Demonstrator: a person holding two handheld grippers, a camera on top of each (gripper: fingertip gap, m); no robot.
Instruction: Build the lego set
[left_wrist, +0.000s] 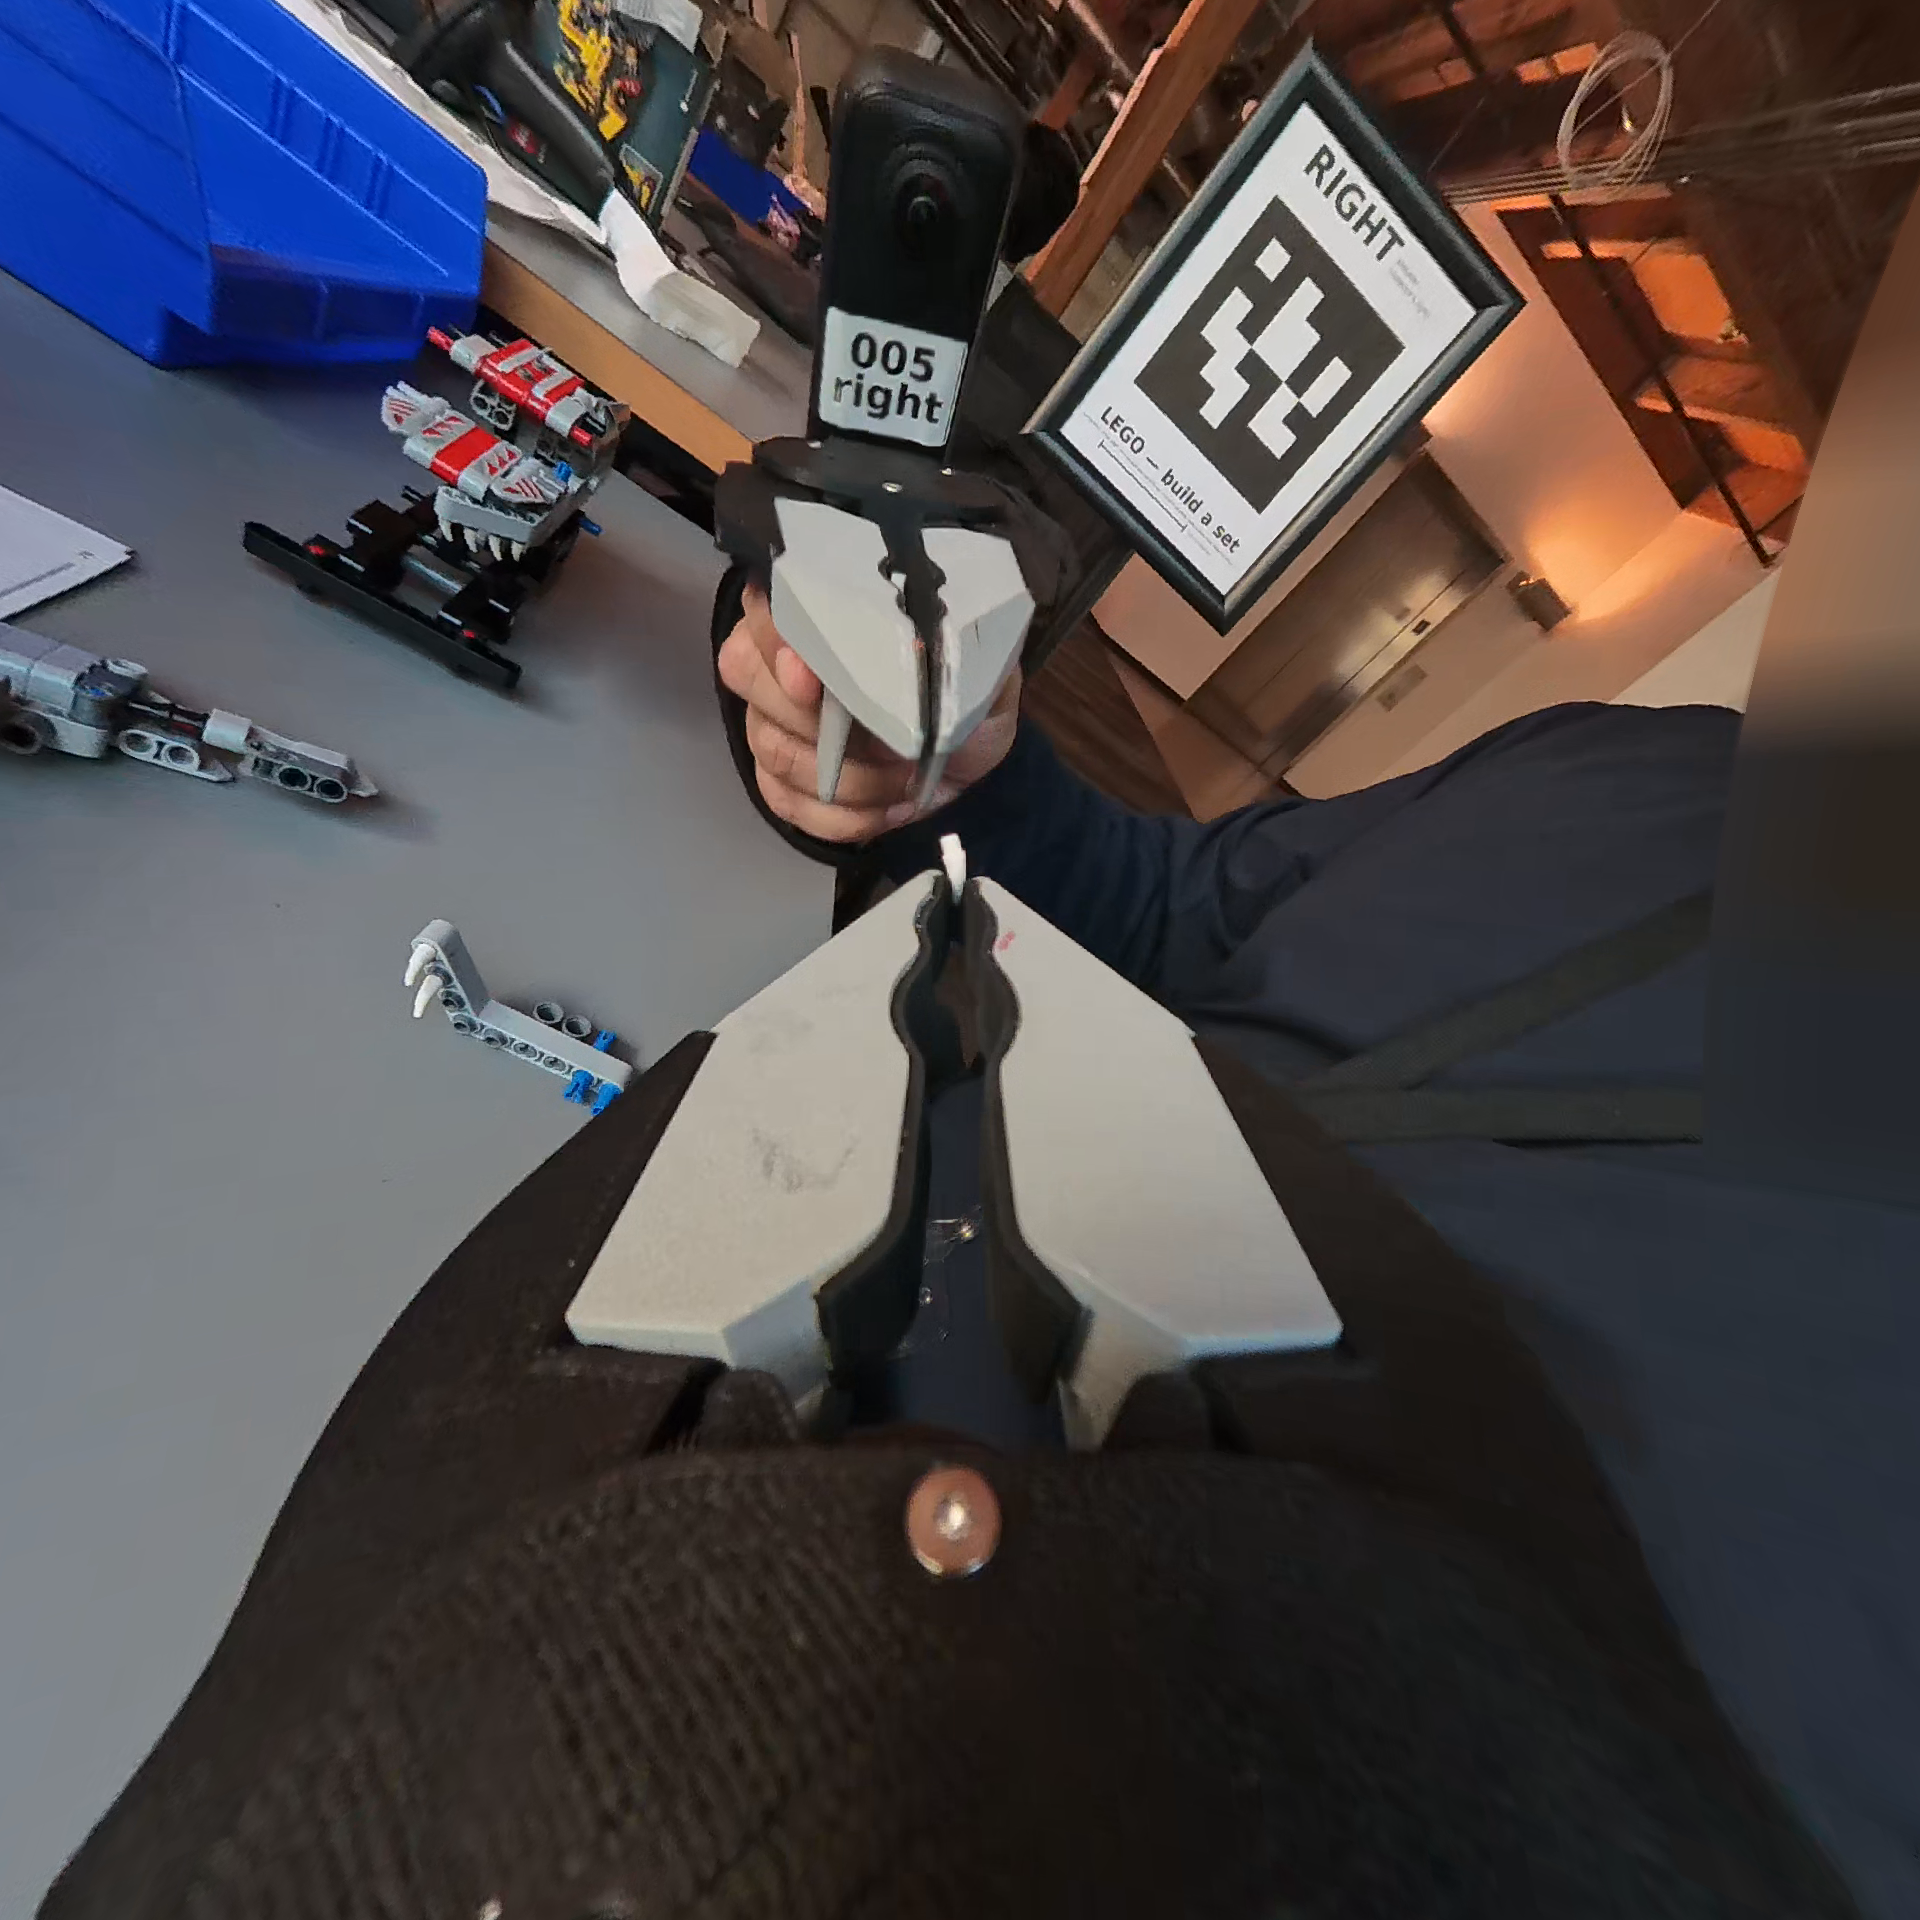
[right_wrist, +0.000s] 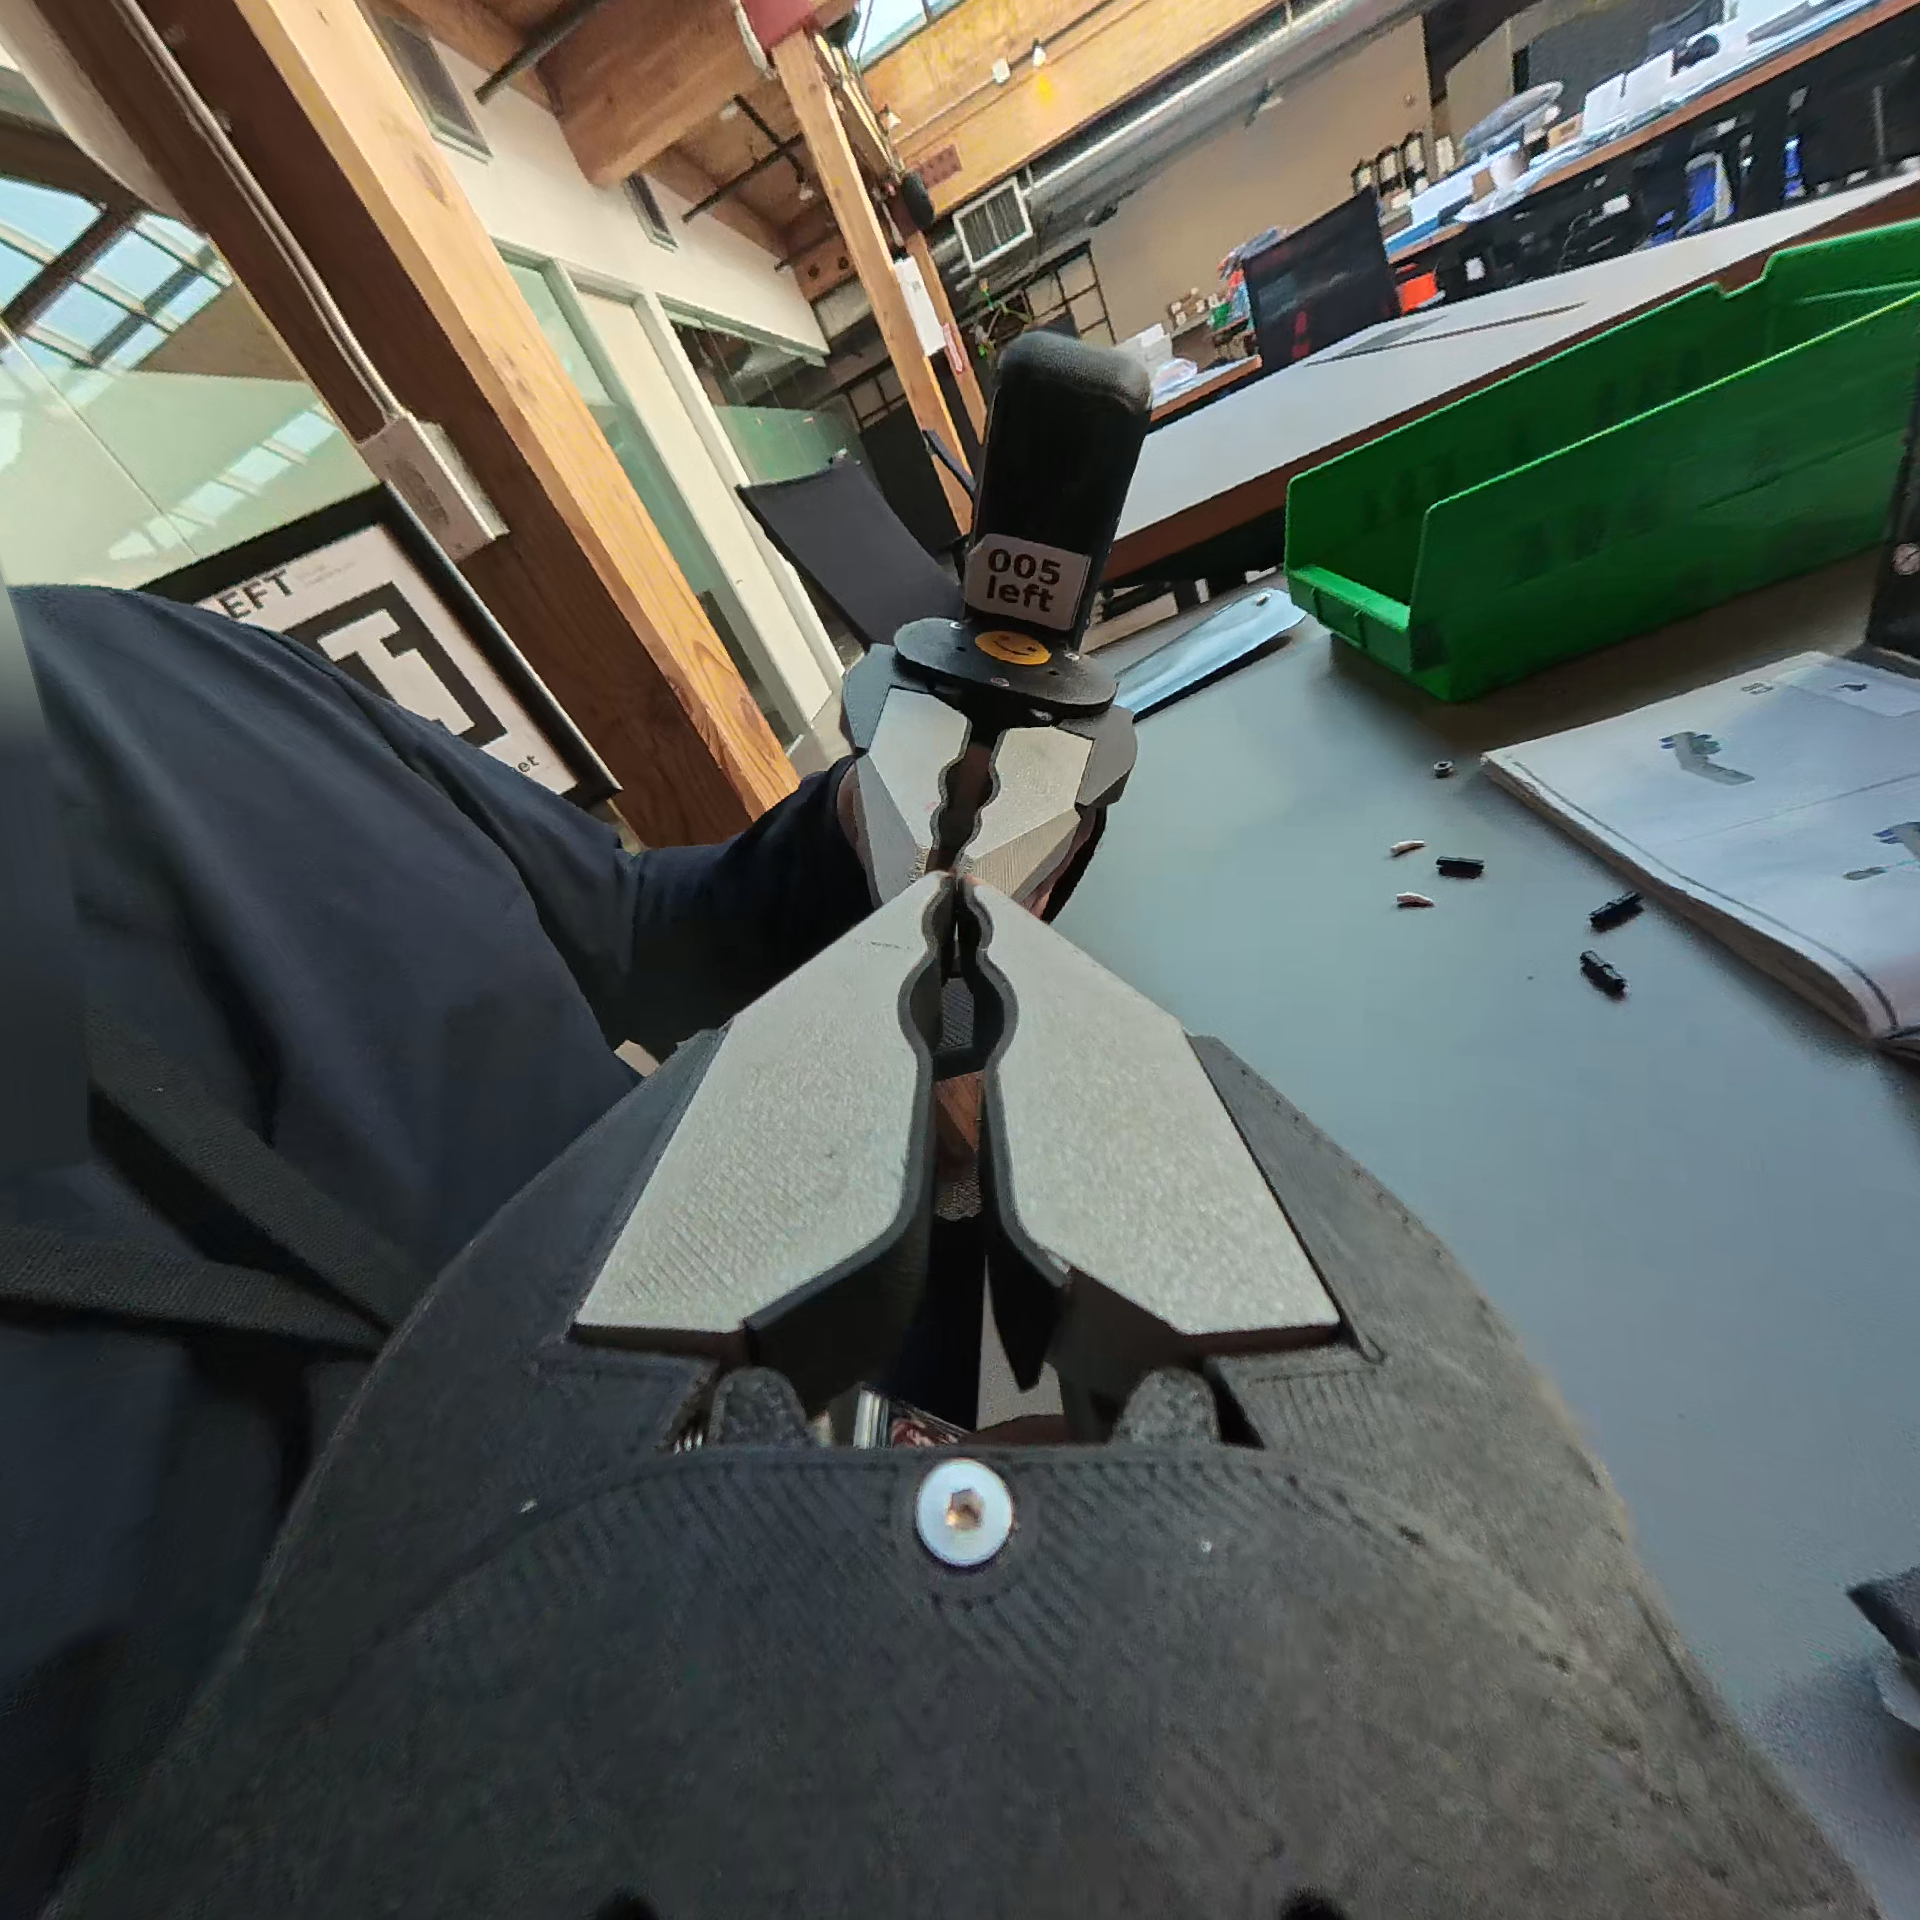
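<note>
My left gripper (left_wrist: 951, 888) is shut on a small white tooth piece (left_wrist: 951, 860) that sticks out past its tips. It is held up in the air in front of a person's dark torso. My right gripper (left_wrist: 881, 795) faces it tip to tip, a short way off. In the right wrist view my right gripper (right_wrist: 954, 883) has its tips together with nothing visible between them, and the left gripper (right_wrist: 945, 860) is just beyond. On the grey table (left_wrist: 260, 1247) lie a red, grey and black build (left_wrist: 447, 499), a long grey assembly (left_wrist: 156, 717) and a grey L-shaped beam with white teeth (left_wrist: 509, 1018).
A blue bin (left_wrist: 208, 177) and a sheet of paper (left_wrist: 42, 551) are at the far left. A framed marker sign (left_wrist: 1278, 332) stands behind the right gripper. A green bin (right_wrist: 1610, 520), an instruction booklet (right_wrist: 1714, 831), loose black pins (right_wrist: 1616, 911) and white teeth (right_wrist: 1408, 847) lie to the right. Both grippers' tips are close together, under 4 cm apart. Both grippers' tips are roughly 20 centimetres from the long grey assembly (left_wrist: 156, 717).
</note>
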